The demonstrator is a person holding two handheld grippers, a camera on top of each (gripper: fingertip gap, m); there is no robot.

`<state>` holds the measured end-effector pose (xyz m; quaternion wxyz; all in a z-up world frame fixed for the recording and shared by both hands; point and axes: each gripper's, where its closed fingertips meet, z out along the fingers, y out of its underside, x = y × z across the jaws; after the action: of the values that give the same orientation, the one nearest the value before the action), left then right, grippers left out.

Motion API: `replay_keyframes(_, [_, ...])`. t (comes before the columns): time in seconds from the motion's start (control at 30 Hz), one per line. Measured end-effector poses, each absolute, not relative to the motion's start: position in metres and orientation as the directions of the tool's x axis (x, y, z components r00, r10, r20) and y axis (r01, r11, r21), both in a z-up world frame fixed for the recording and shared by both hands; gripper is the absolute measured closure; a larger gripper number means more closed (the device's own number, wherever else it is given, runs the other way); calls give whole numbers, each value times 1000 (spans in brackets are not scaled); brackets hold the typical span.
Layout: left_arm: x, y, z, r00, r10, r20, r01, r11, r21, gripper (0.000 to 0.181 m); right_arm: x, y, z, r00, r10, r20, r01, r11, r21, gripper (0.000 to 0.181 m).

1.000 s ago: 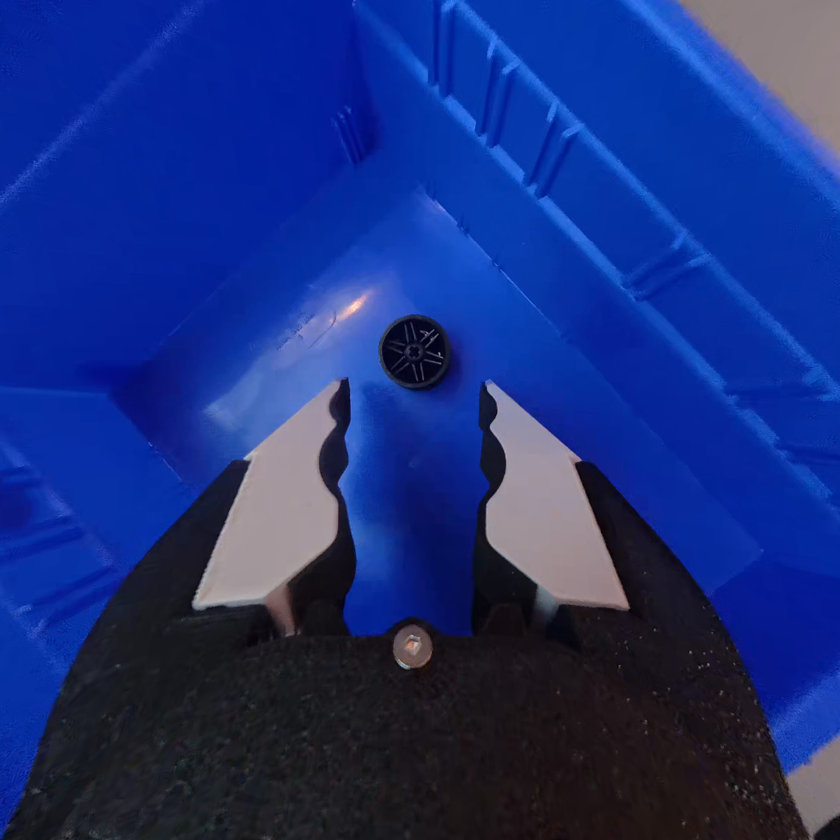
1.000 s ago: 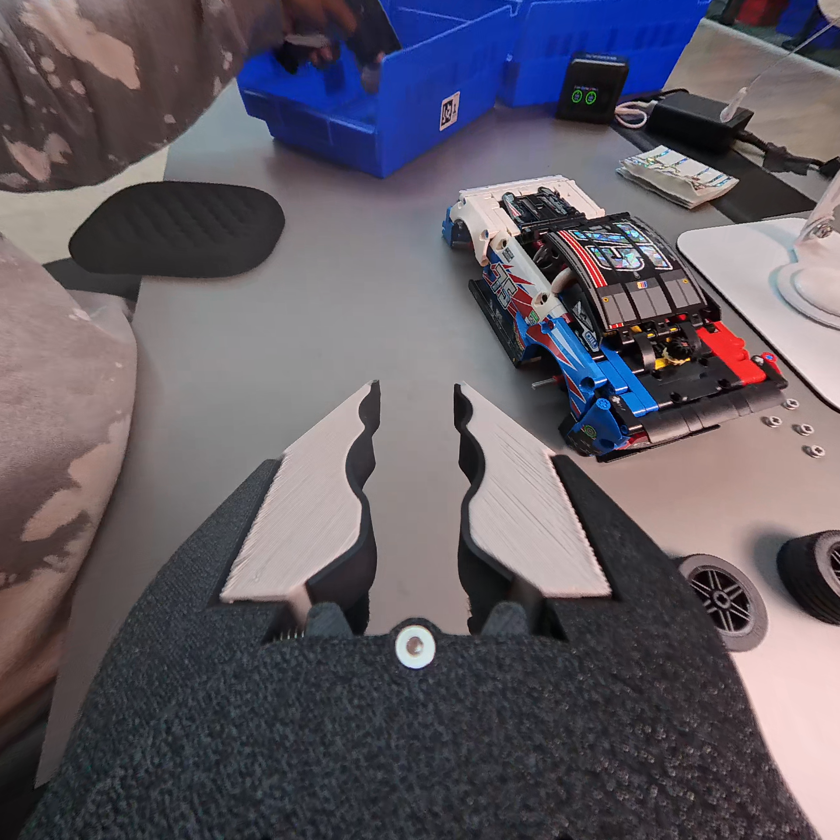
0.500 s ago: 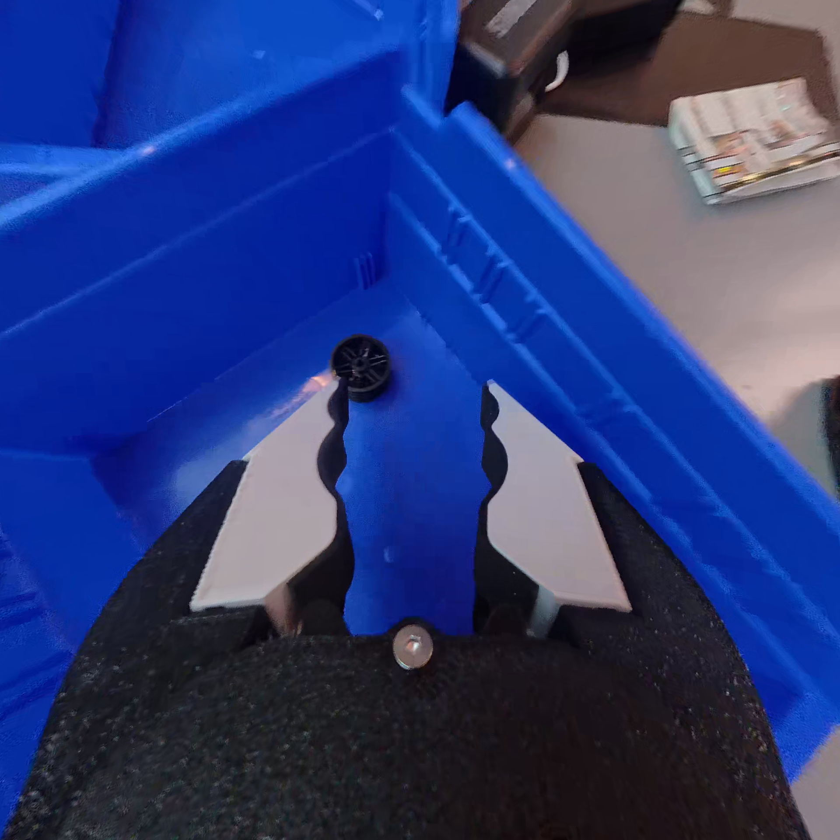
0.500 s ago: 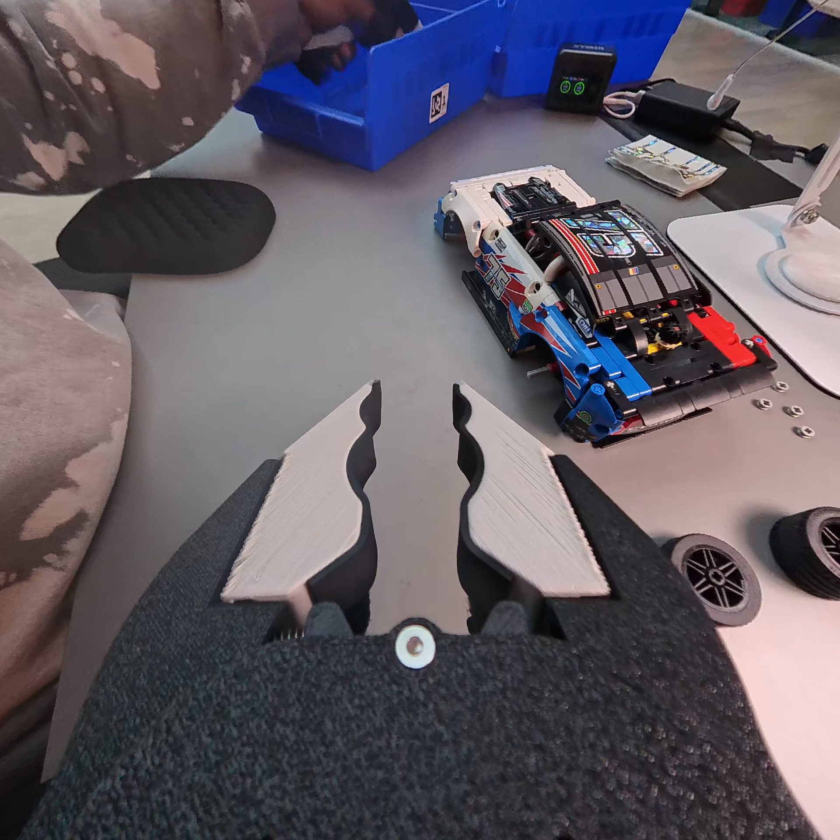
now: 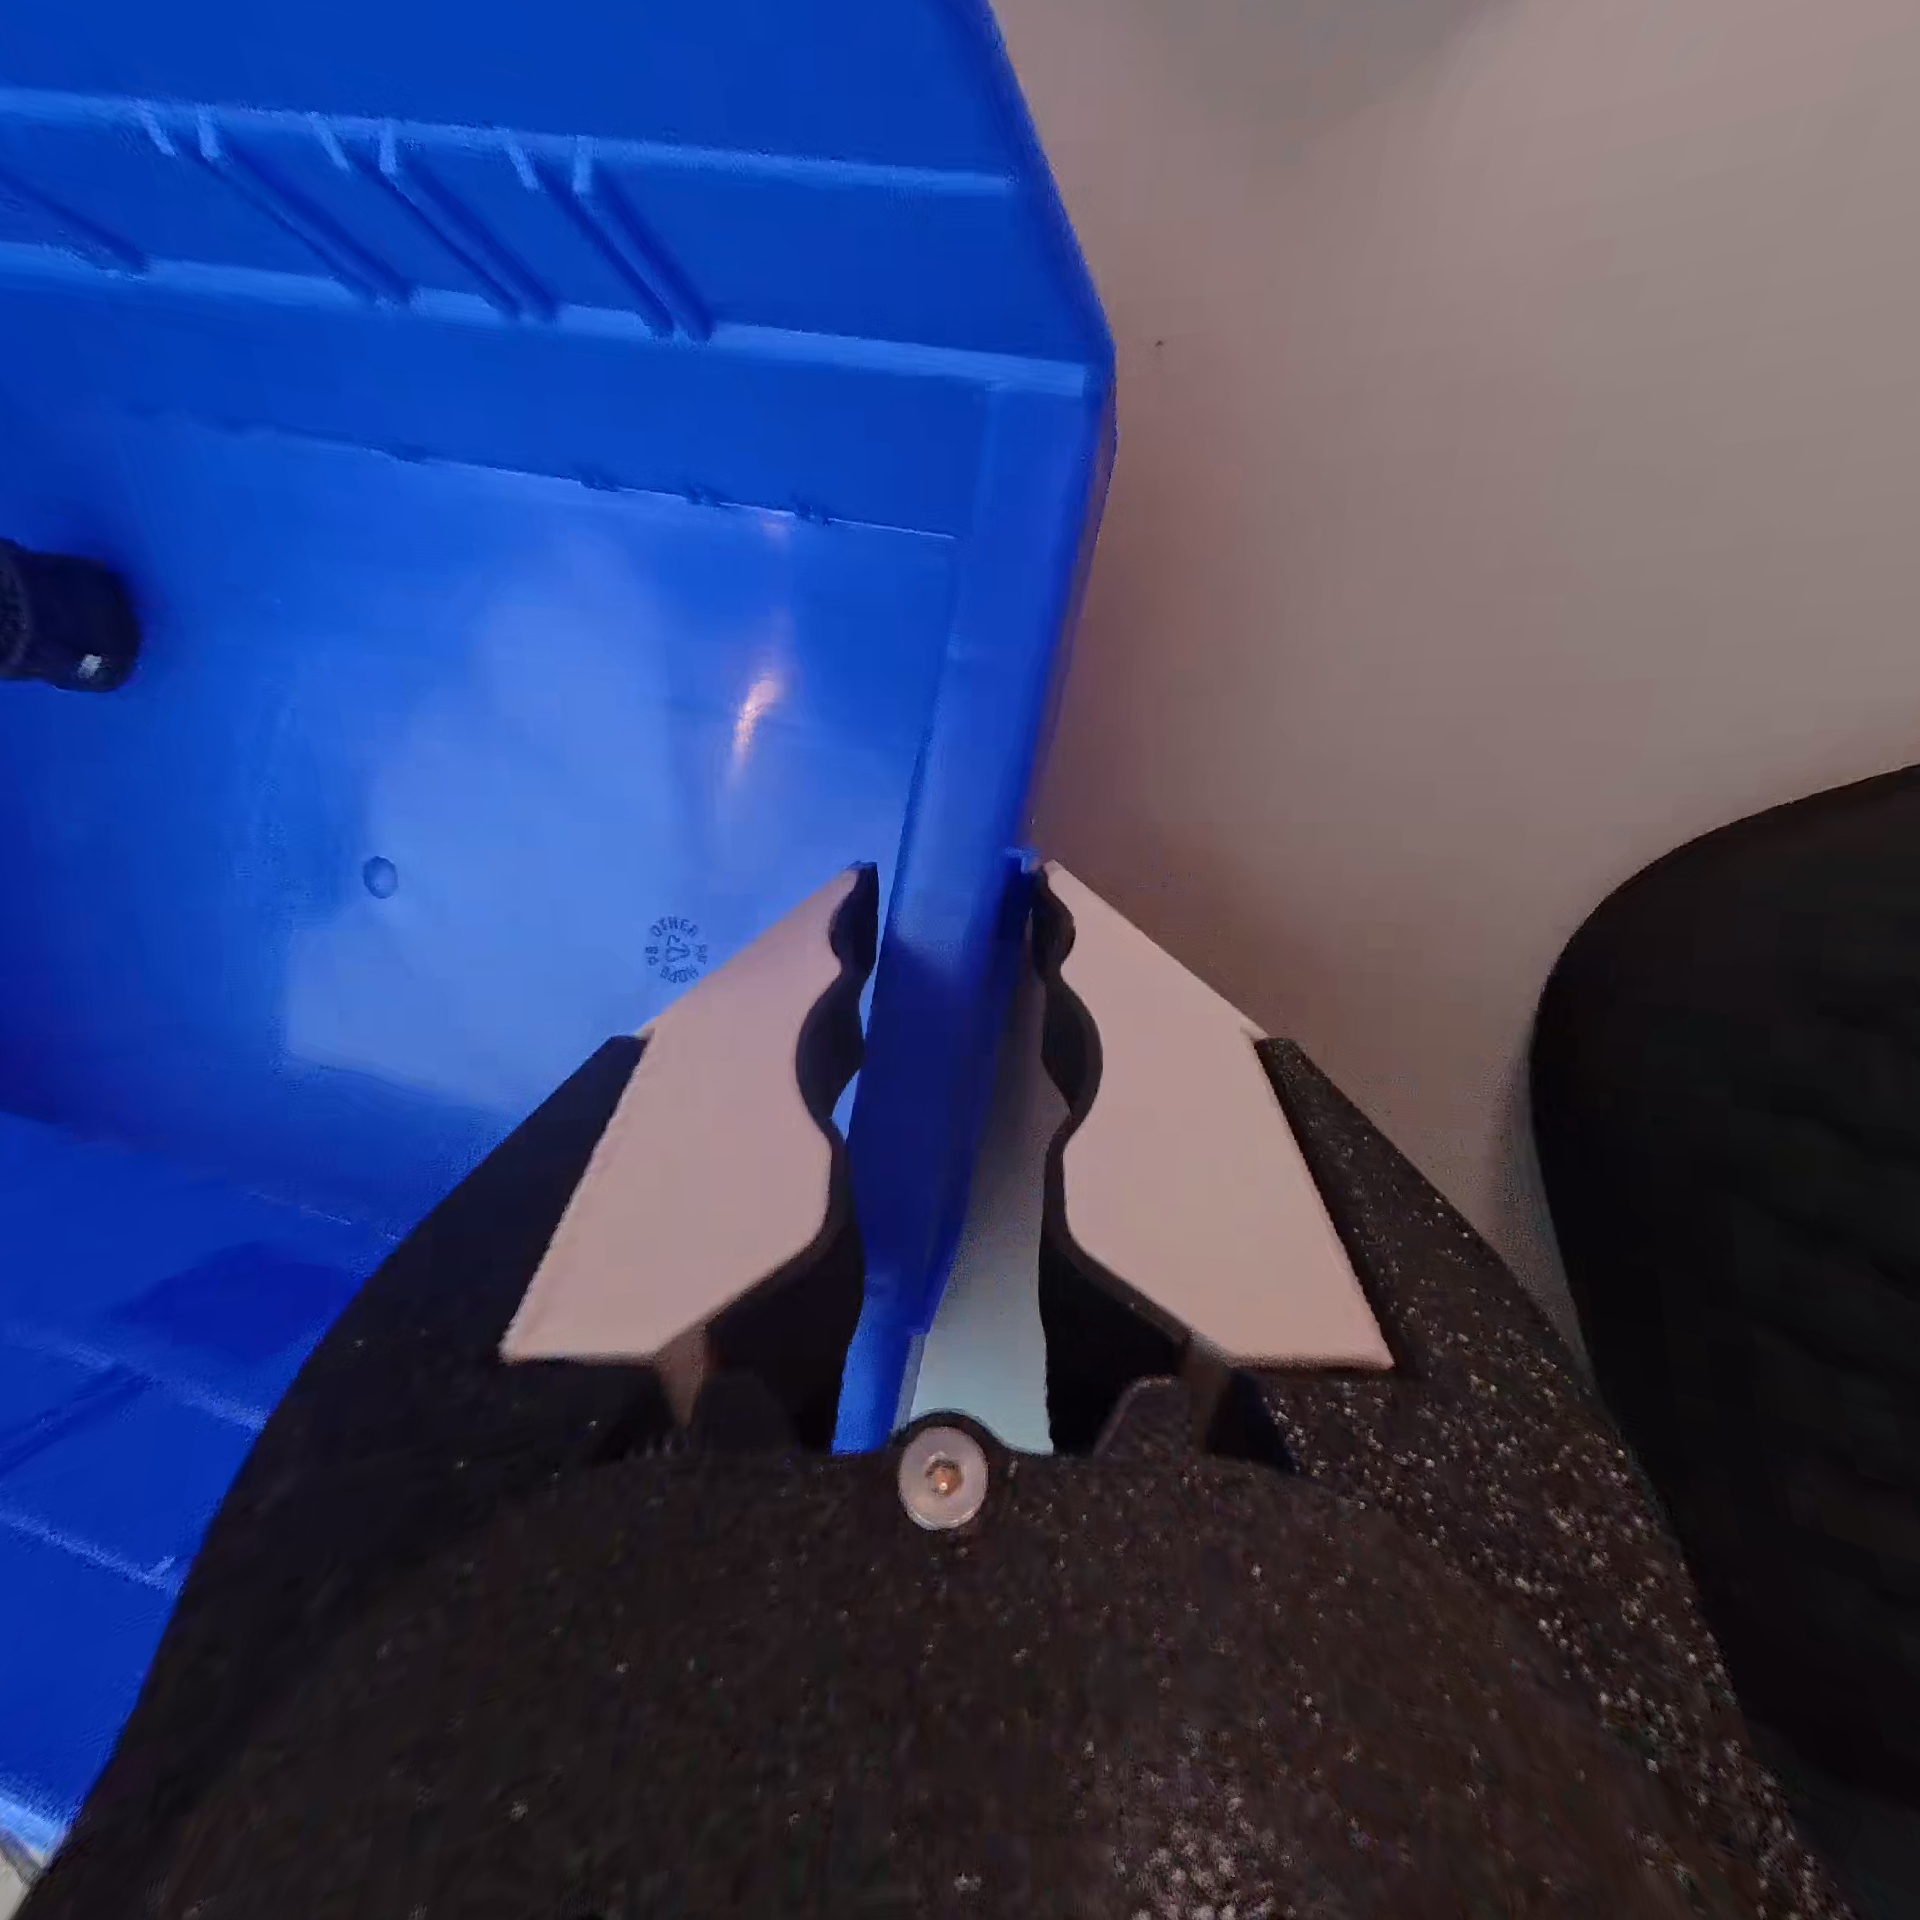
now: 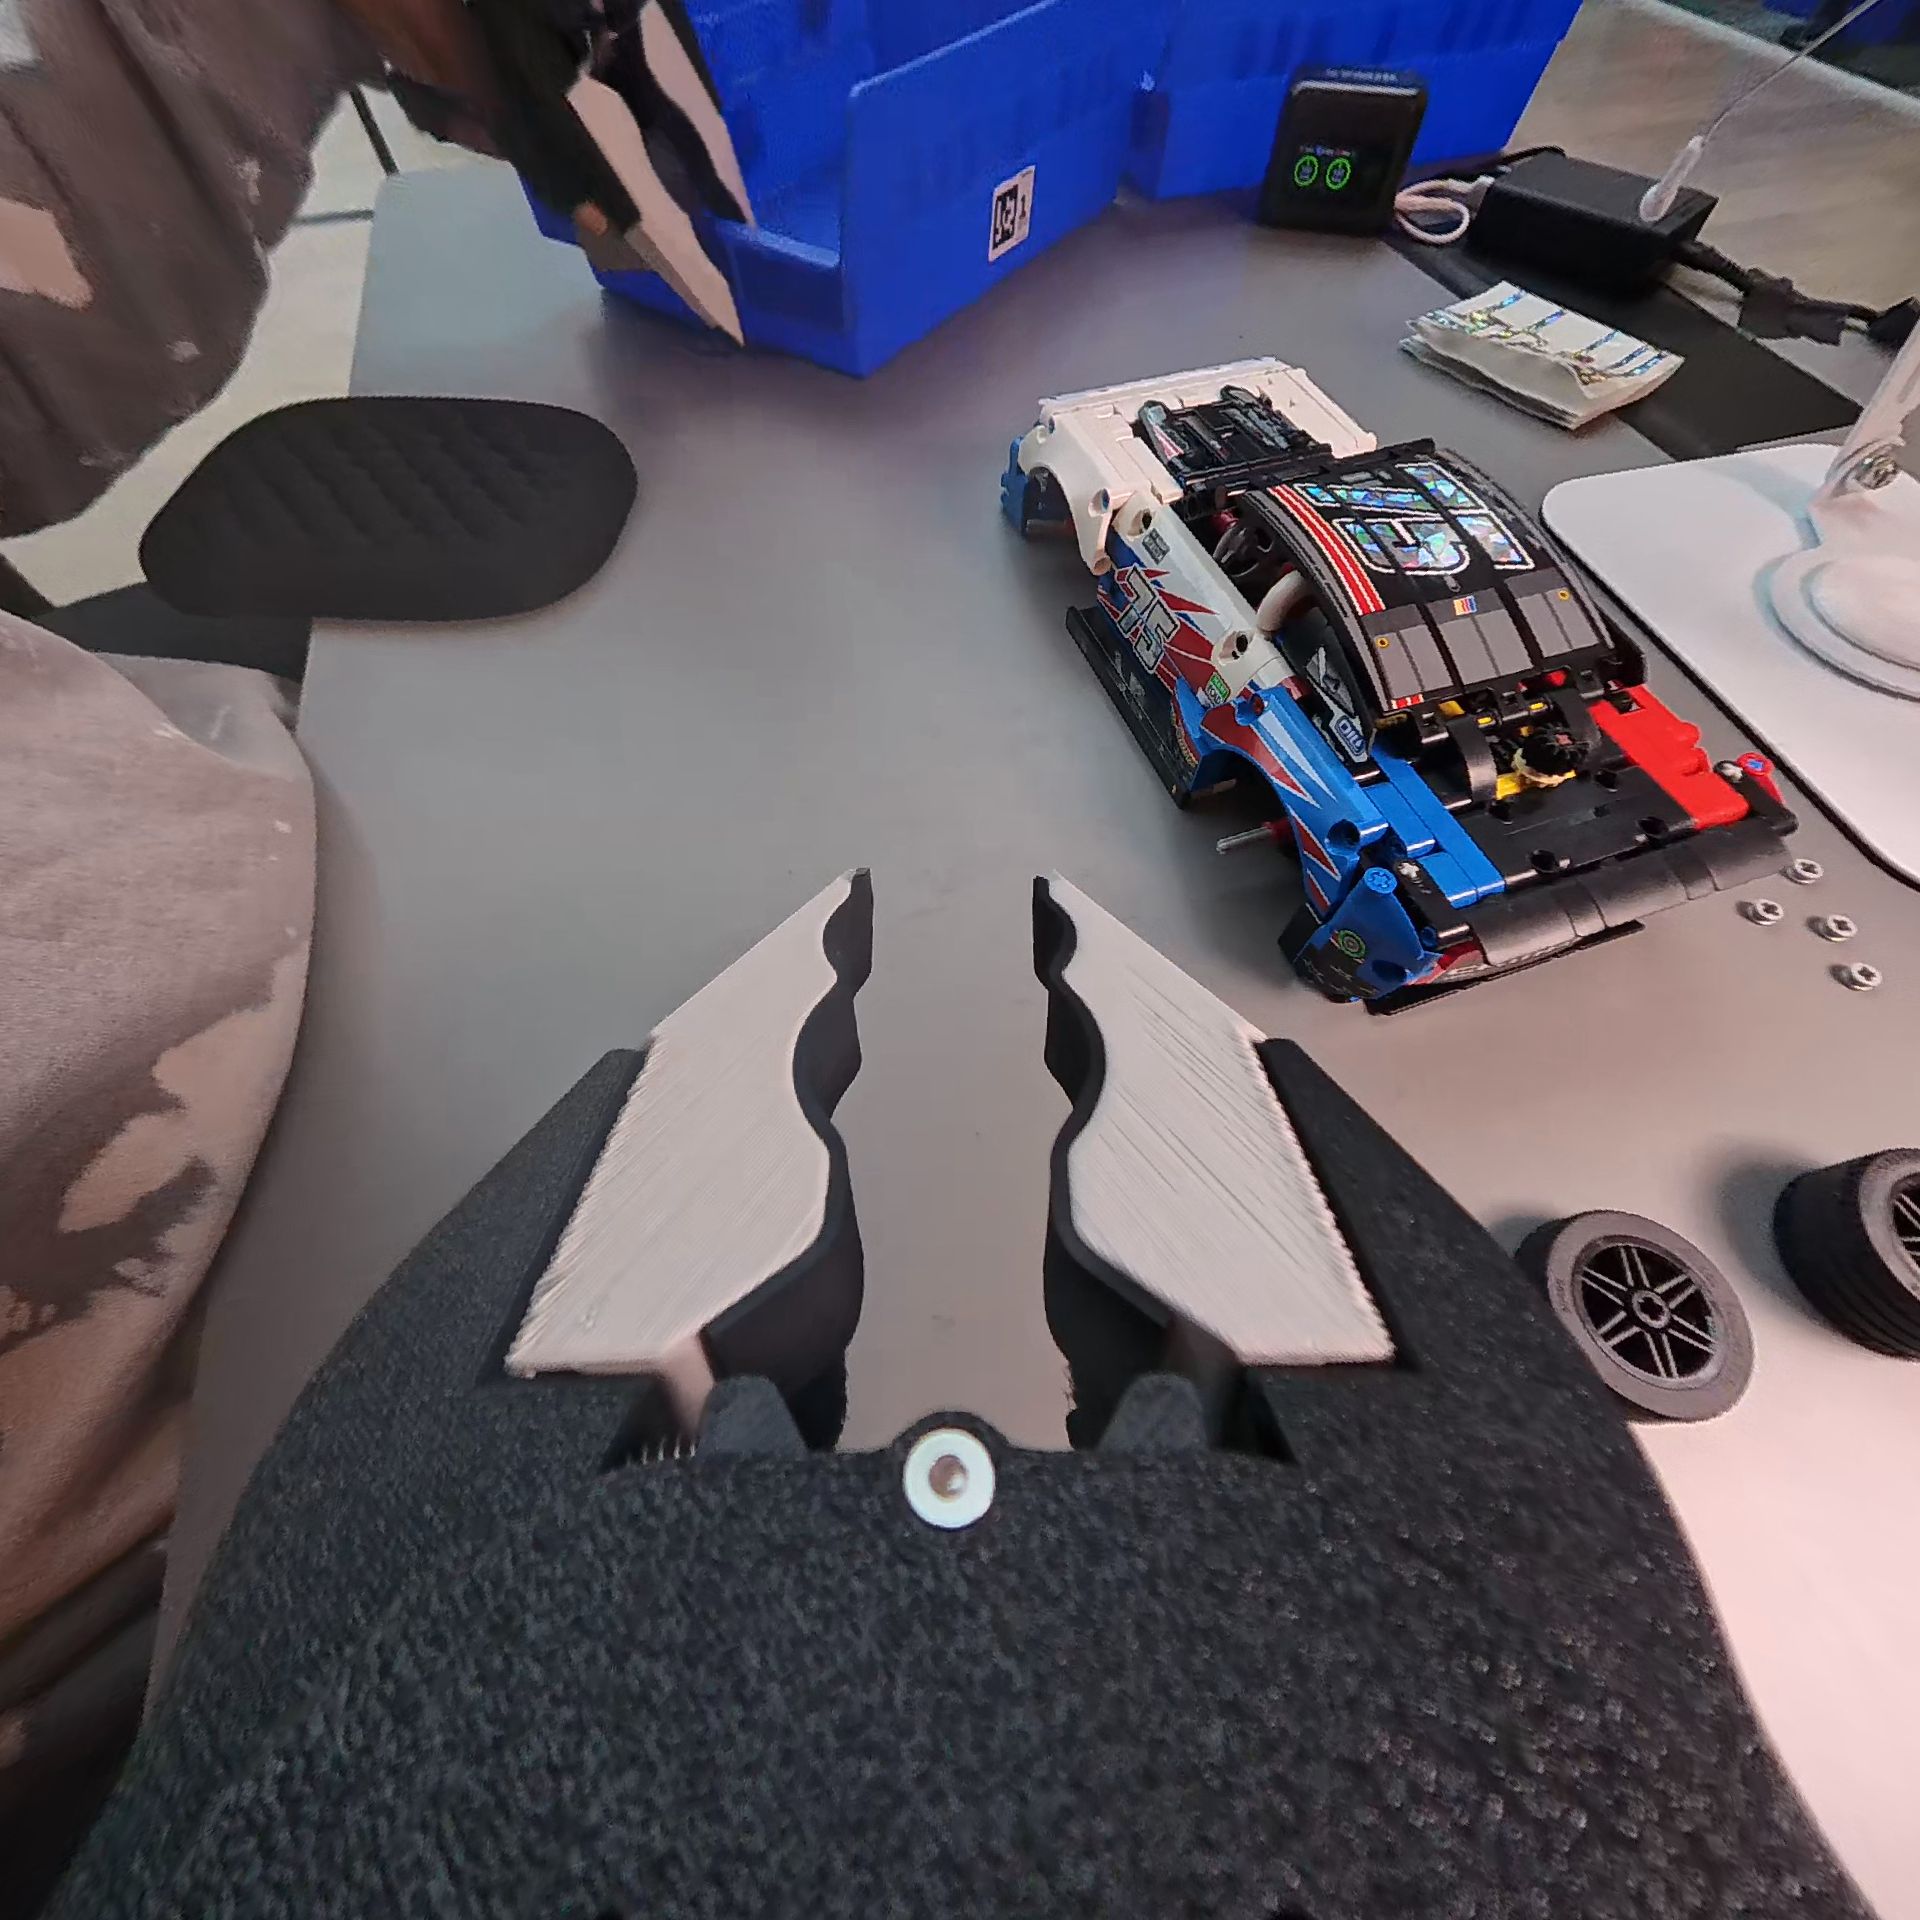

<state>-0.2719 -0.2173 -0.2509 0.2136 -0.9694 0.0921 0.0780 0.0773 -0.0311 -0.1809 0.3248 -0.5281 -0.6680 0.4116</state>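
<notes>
My left gripper (image 5: 951,883) straddles the side wall of a blue plastic bin (image 5: 520,727), one finger inside and one outside, jaws closed against the wall. A black wheel (image 5: 62,623) lies in the bin at the far left. In the right wrist view the left gripper (image 6: 665,208) shows at the bin's (image 6: 935,125) near corner. My right gripper (image 6: 951,894) is open and empty above the bare grey table (image 6: 727,675). A brick-built race car (image 6: 1382,665) without wheels lies to its right.
Two loose wheels (image 6: 1642,1309) (image 6: 1870,1247) lie at the right edge, with small metal fasteners (image 6: 1808,914) behind them. A black oval pad (image 6: 384,509) sits left of the bin and also shows in the left wrist view (image 5: 1745,1247). A white base (image 6: 1714,540), a folded paper (image 6: 1538,348) and a small device (image 6: 1340,145) stand behind. A person's sleeve (image 6: 125,935) is at the left.
My left gripper left the wheel inside the bin, swung to the bin's side wall and narrowed its jaws onto it. My right gripper stayed open, drifting slightly.
</notes>
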Motion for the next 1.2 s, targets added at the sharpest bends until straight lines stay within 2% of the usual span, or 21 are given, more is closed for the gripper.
replay_keyframes(0.3, [-268, -202, -250, 957, -93, -275, -205, -887, -414, 157, 80, -32, -179, -225, 974, 5, 444, 108, -890, 152])
replay_keyframes(0.5, [-285, -196, -249, 936, -168, -310, -287, -872, -396, 156, 78, -31, -177, -219, 976, 13, 432, 109, -895, 152])
replay_keyframes(0.53, [-284, -197, -246, 933, -166, -318, -292, -867, -405, 150, 79, -30, -176, -213, 977, 12, 427, 103, -898, 152])
replay_keyframes(0.6, [-274, -193, -229, 935, -144, -324, -291, -834, -469, 139, 80, -26, -177, -195, 981, 9, 423, 93, -902, 152])
replay_keyframes(0.67, [-252, -178, -200, 943, -118, -312, -295, -734, -612, 128, 81, -20, -179, -172, 985, 16, 426, 89, -900, 152])
replay_keyframes(0.77, [-191, -140, -146, 953, -167, -254, -301, -414, -859, 111, 82, 4, -184, -85, 994, 64, 463, 96, -881, 149])
replay_keyframes(0.83, [-156, -120, -120, 957, -207, -205, -248, -207, -946, 107, 86, 29, -190, -12, 991, 133, 507, 120, -854, 148])
replay_keyframes(0.93, [-120, -95, -112, 953, -302, -35, -71, -110, -991, 105, 103, 69, -210, 68, 971, 231, 631, 137, -764, 144])
replay_keyframes(1.03, [-98, -75, -113, 923, -366, 114, 86, -91, -992, 107, 119, 102, -234, 128, 972, 197, 719, 46, -693, 129])
replay_keyframes(1.1, [-87, -68, -121, 907, -391, 158, 122, -115, -986, 109, 122, 119, -243, 173, 975, 142, 728, -30, -685, 118])
replay_keyframes(1.2, [-70, -65, -140, 892, -423, 161, 102, -160, -982, 112, 113, 128, -252, 176, 983, 58, 720, -88, -688, 120])
